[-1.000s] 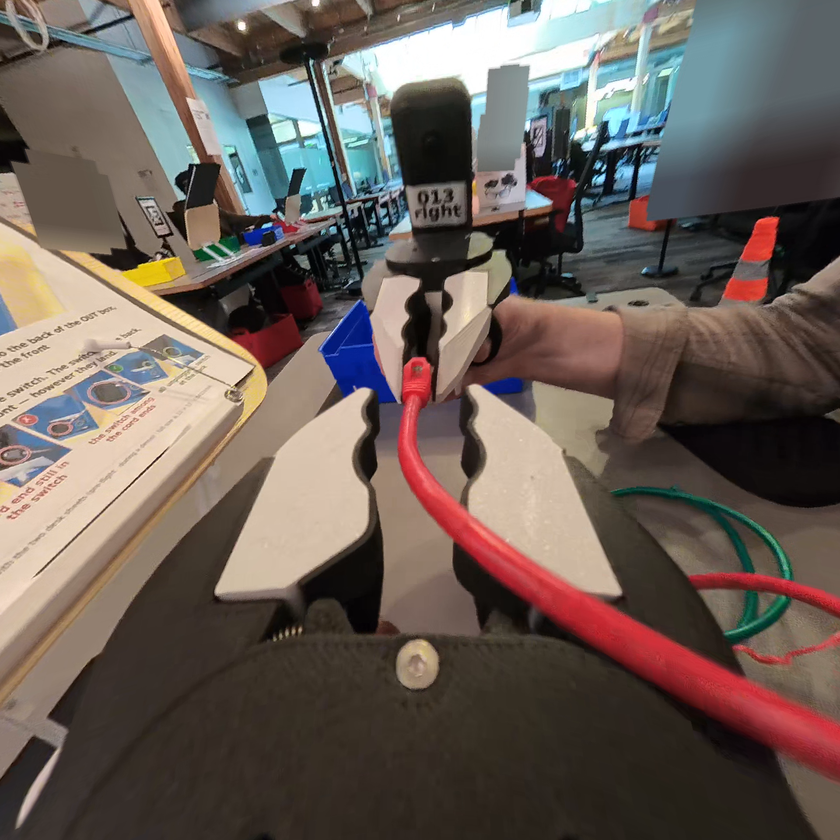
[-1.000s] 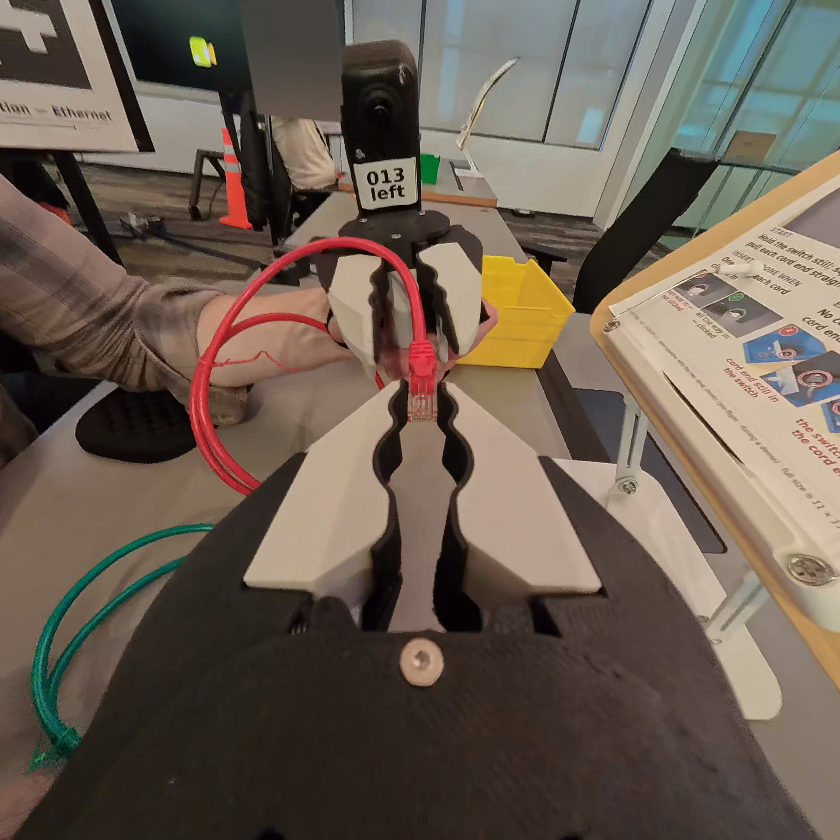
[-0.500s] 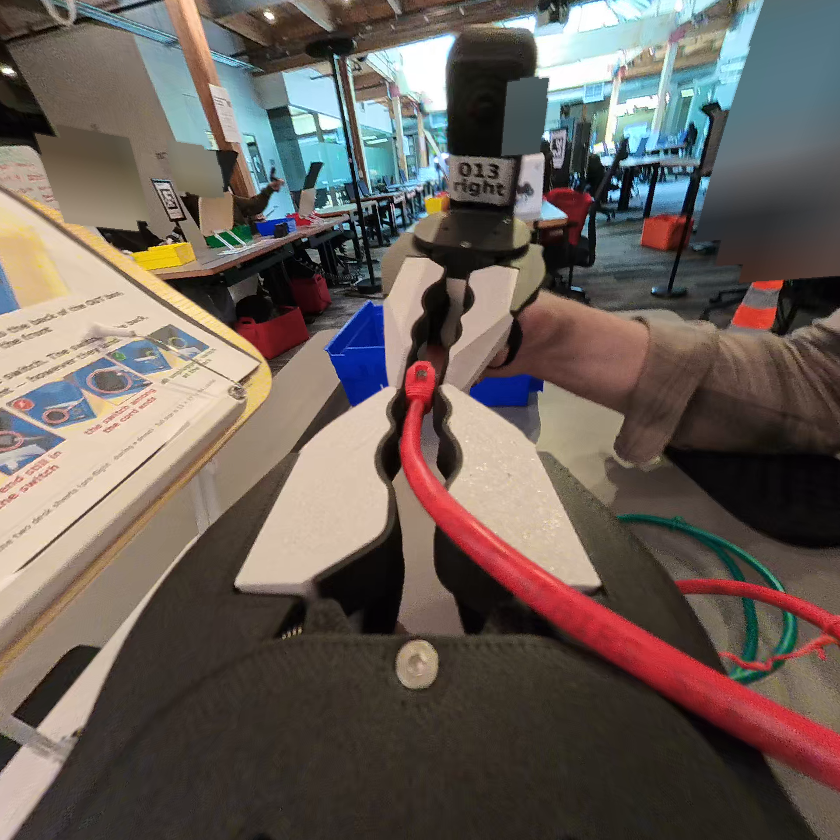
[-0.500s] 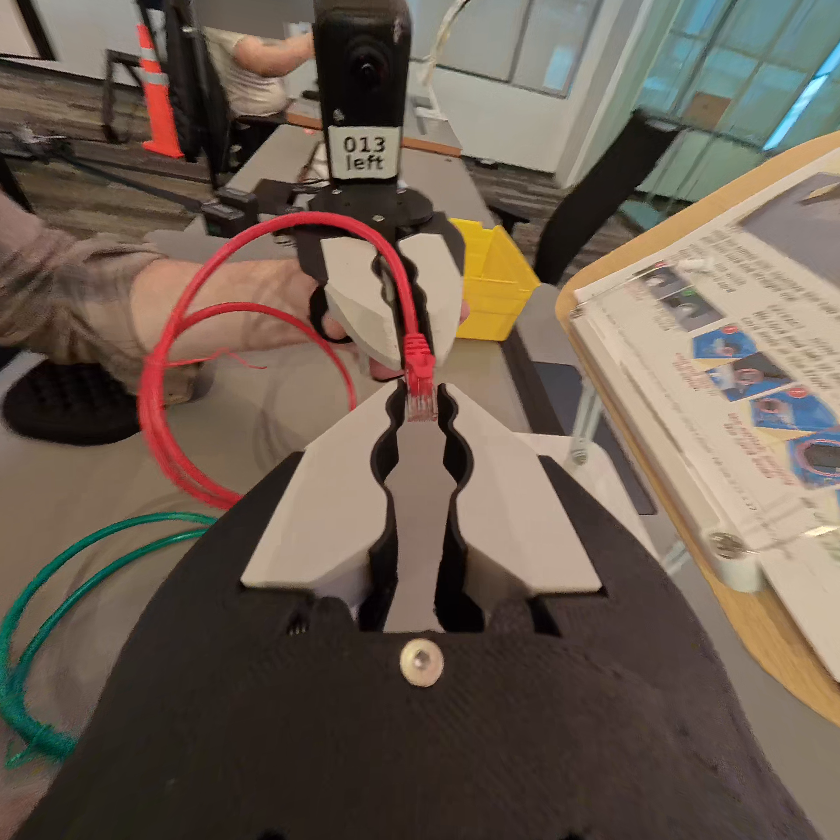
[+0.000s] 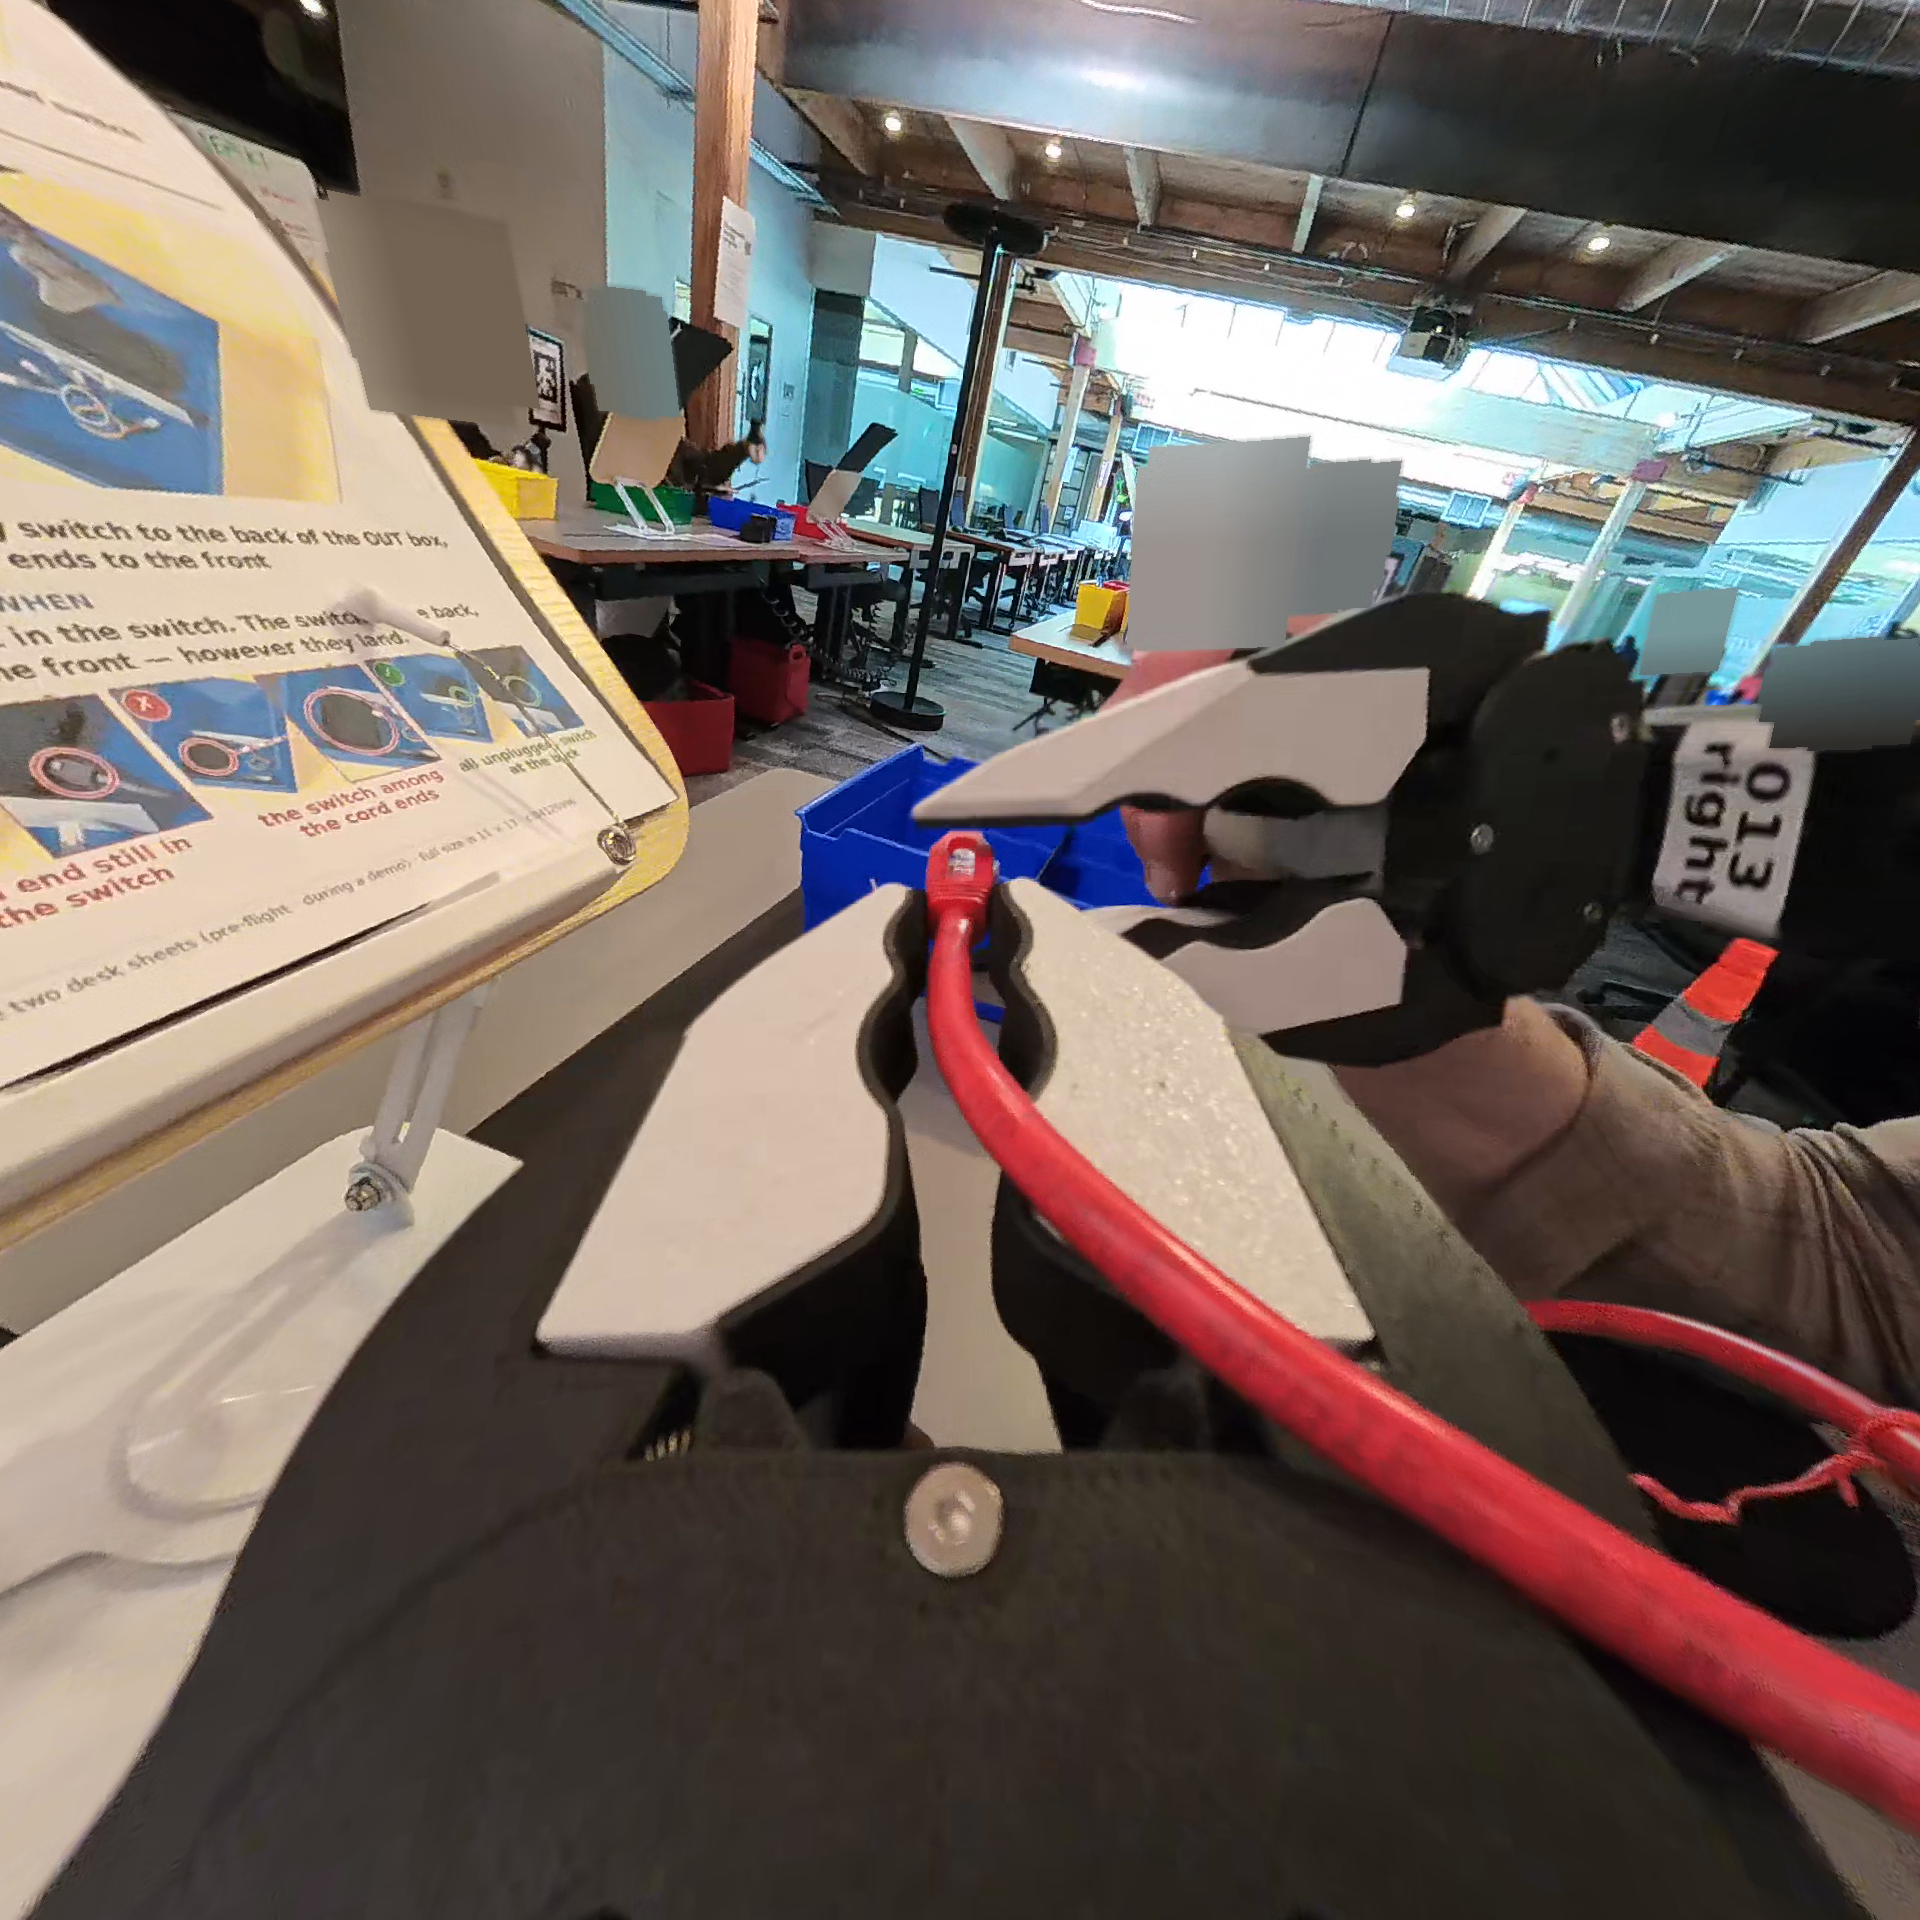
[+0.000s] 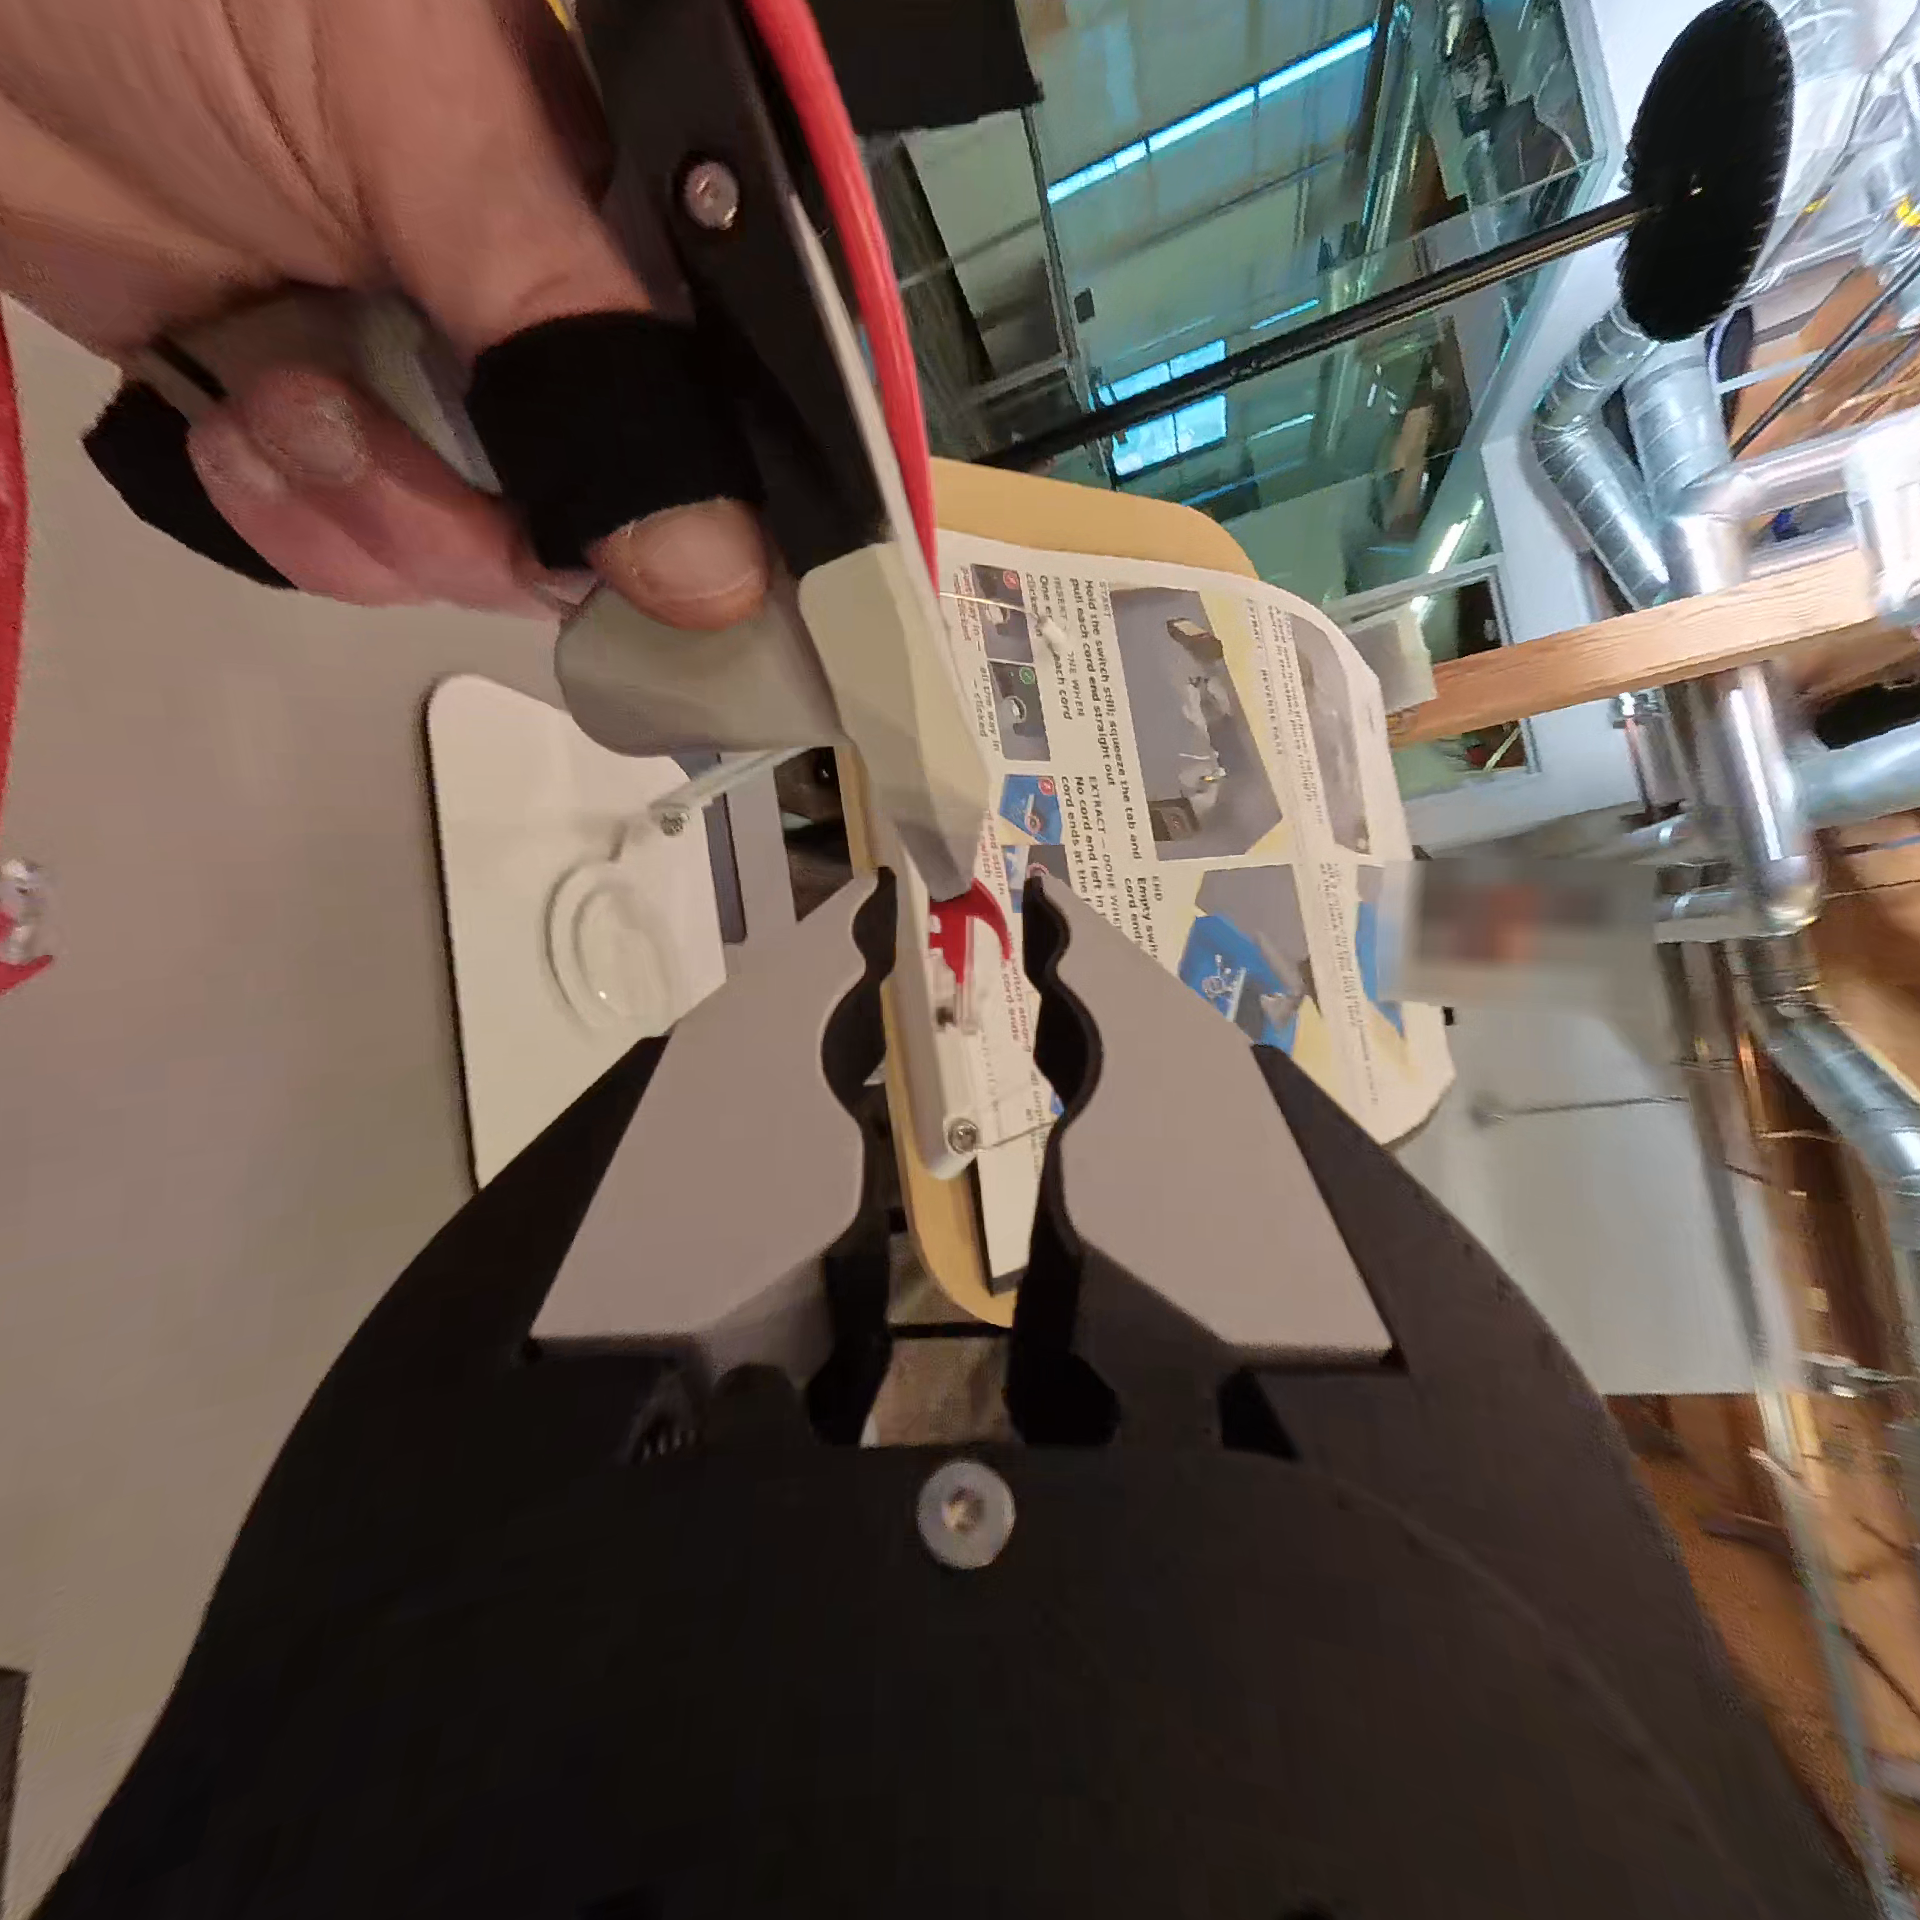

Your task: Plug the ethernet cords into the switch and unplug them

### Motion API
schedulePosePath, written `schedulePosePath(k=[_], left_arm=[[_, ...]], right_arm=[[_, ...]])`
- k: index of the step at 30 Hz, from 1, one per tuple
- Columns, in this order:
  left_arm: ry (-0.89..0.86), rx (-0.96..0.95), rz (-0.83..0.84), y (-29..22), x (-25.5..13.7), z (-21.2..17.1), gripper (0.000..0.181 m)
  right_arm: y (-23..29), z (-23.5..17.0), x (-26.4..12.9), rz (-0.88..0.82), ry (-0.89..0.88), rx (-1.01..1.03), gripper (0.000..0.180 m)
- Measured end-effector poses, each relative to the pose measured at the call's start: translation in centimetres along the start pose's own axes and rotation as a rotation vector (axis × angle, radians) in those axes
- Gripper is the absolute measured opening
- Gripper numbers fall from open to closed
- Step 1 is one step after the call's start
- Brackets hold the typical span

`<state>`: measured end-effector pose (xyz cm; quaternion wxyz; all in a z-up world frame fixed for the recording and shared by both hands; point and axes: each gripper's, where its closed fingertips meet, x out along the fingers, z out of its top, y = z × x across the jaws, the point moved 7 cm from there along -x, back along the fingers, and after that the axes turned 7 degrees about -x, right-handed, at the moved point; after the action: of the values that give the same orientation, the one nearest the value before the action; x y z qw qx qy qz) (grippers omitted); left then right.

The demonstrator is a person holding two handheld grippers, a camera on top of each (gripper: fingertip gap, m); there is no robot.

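Observation:
My left gripper (image 5: 961,920) is shut on the red ethernet cord (image 5: 1247,1320) just behind its red plug (image 5: 961,868), which sticks out past the fingertips. My right gripper (image 5: 1029,868) is turned on its side to the right of the plug, jaws open, with one finger above and one below it. In the right wrist view the plug (image 6: 961,935) sits in the gap between the tips of the open right gripper (image 6: 961,888), and I cannot tell if it touches them. The left gripper (image 6: 951,883) comes in from above, held by a hand. No switch is in view.
A tilted instruction board (image 5: 312,727) stands on a white base (image 5: 208,1351) at the left; it also shows behind the fingers in the right wrist view (image 6: 1195,779). A blue bin (image 5: 862,862) sits beyond the plug. The cord's other end (image 6: 21,935) lies at the left edge.
The left gripper closed on the red cord behind the plug. The right gripper let go of the plug, opened and rolled onto its side.

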<state>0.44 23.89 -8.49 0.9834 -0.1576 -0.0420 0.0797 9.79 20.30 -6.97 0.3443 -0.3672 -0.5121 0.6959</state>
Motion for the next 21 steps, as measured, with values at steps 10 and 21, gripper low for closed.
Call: schedulePosePath(k=[10,21], left_arm=[[0.037,0.012,-0.036,-0.6,-0.2,0.5,0.034],[0.208,0.004,-0.076,-1.3,-1.2,0.9,0.014]], right_arm=[[0.1,0.4,-0.1,-0.015,0.072,-0.123,0.011],[0.4,2.3,-0.7,0.029,0.061,-0.225,0.01]])
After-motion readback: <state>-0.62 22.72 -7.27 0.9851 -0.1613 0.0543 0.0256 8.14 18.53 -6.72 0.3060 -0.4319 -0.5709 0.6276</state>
